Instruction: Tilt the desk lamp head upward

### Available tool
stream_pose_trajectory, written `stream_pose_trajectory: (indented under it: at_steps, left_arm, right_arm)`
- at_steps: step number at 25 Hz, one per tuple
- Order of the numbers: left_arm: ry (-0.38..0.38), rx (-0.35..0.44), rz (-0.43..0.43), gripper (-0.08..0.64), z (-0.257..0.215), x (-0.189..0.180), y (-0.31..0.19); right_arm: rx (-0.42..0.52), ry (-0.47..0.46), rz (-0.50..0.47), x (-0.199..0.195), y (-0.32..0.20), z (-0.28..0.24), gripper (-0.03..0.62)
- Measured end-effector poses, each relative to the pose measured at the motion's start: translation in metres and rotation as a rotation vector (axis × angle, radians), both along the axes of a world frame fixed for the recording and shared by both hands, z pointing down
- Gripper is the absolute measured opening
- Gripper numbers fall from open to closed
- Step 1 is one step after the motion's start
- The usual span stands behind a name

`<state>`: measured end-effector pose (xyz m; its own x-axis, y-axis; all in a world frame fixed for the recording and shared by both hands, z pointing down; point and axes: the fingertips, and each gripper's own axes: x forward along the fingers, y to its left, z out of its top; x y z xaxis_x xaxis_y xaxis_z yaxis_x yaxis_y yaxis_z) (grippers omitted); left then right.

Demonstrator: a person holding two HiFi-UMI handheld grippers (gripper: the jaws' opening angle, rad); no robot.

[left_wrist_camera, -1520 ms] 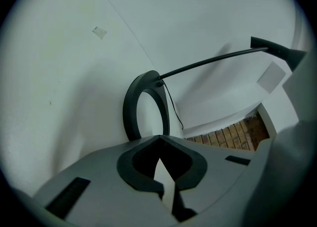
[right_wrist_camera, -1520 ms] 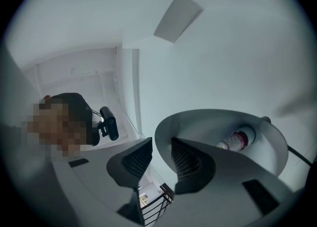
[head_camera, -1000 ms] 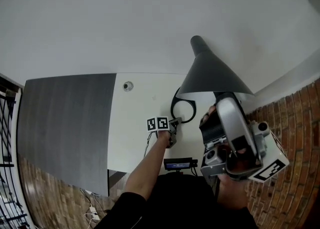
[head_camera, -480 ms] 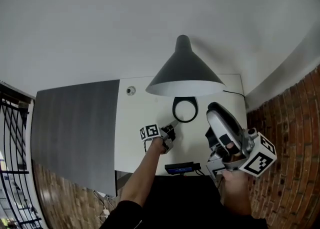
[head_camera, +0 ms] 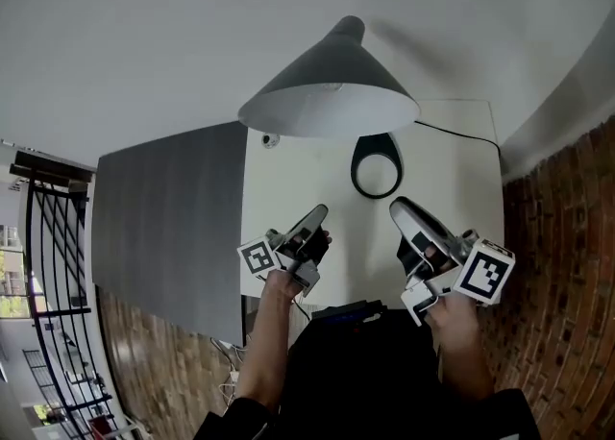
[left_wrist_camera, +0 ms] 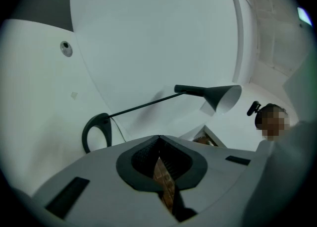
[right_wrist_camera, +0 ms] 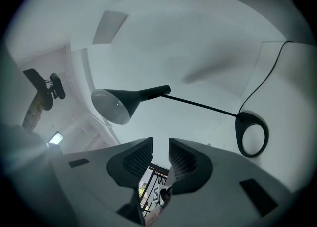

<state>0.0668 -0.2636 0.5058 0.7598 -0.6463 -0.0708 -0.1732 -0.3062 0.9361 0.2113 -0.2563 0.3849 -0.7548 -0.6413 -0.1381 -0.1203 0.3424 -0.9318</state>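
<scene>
Surroundings: white desk [head_camera: 452, 236] against a white wall; dark grey panel [head_camera: 168, 227] along its left edge; brick surface [head_camera: 557, 265] to the right; black railing [head_camera: 48, 265] at far left.
Desk items: round grommet [head_camera: 270, 140] near the rear left corner; black cable [head_camera: 461, 131] running from the lamp's foot towards the right rear; small device [head_camera: 341, 313] with a blue-lit strip at the near edge, between the two grippers.
Obstruction: in the head view the lamp head [head_camera: 332, 83] covers part of the desk's rear edge.
Markings: black-and-white square markers on each gripper's cube; print on the device strip too small to read.
Lamp: ring-shaped base [head_camera: 376, 164] flat on the desk; thin arm [left_wrist_camera: 143, 104] rises to the dark cone-shaped head, white inside.
Left gripper [head_camera: 320, 209]: jaws pressed together, nothing between them; over the near half of the desk, well apart from the lamp head, which sits up and right of the jaws in its own view.
Right gripper [head_camera: 396, 206]: jaws slightly apart, nothing between them; lamp head up and left of the jaws in its own view, well apart.
</scene>
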Motion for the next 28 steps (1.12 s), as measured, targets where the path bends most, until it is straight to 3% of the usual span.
stream_pose_trajectory:
  at_steps: [5, 10, 17, 23, 28]
  left_arm:
    - [-0.025, 0.162, 0.132, 0.009, -0.050, 0.005, 0.035]
    - [-0.224, 0.275, 0.306, 0.010, -0.060, -0.001, 0.090]
    - [-0.085, 0.353, 0.321, 0.009, -0.083, -0.045, 0.149]
    - [0.062, 0.414, 0.322, 0.009, -0.115, -0.043, 0.188]
    - [0.076, 0.500, 0.339, 0.010, -0.147, -0.035, 0.209]
  right_arm:
    - [0.014, 0.021, 0.055, 0.002, 0.025, -0.004, 0.106]
    - [0.068, 0.097, 0.120, -0.008, 0.063, -0.017, 0.106]
    - [0.053, 0.224, 0.219, -0.048, 0.150, -0.021, 0.106]
    - [0.030, 0.259, 0.313, -0.044, 0.203, -0.025, 0.095]
    - [0.109, 0.259, 0.306, -0.049, 0.210, -0.050, 0.083]
